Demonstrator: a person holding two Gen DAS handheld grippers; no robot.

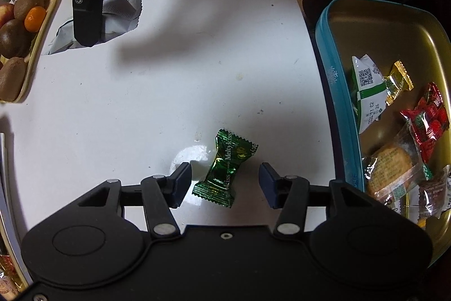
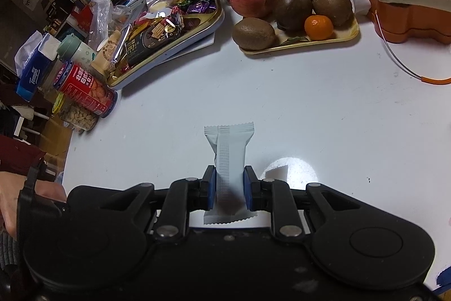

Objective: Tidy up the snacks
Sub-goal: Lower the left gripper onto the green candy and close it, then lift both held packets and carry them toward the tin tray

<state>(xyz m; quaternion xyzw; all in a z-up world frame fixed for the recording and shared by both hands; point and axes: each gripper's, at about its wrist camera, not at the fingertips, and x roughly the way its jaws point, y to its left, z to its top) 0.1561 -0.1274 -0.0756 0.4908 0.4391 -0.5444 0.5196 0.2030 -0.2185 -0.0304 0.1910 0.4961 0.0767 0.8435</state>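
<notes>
While my right gripper [image 2: 229, 185] is clamping a pale grey snack packet [image 2: 229, 160], I am holding my left gripper [image 1: 225, 182] wide apart around a green candy [image 1: 224, 169] lying on the white table [image 1: 169, 92].

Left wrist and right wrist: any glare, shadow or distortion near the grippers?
Left wrist view: a bright glare patch on the table beside the green candy, a broad soft shadow above, table edge bowed by fisheye. Right wrist view: a similar glare spot right of the white packet; background clutter curved and soft.
</notes>
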